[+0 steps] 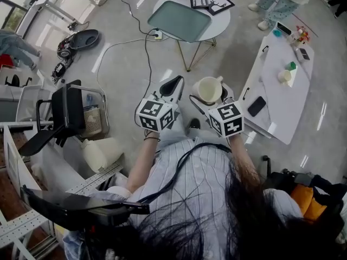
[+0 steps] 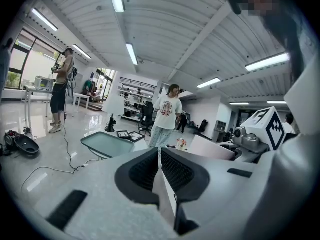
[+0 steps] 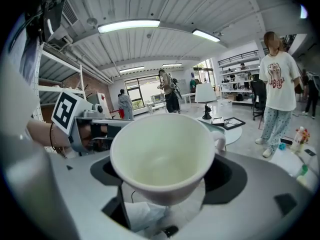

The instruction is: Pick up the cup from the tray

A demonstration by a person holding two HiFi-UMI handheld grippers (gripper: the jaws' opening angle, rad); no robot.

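From the head view, the right gripper (image 1: 212, 97) has the cup (image 1: 209, 88) clamped between its jaws, well apart from the tray (image 1: 181, 21) far ahead of them.

In the left gripper view, the left gripper (image 2: 160, 159) has its jaws pressed together on nothing.

In the right gripper view, the cup (image 3: 160, 159) sits mouth-up between the jaws, gripped low on its body. I'd carry it level, with a firm squeeze.

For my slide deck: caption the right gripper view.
Right gripper holds an empty white cup, mouth toward the camera.
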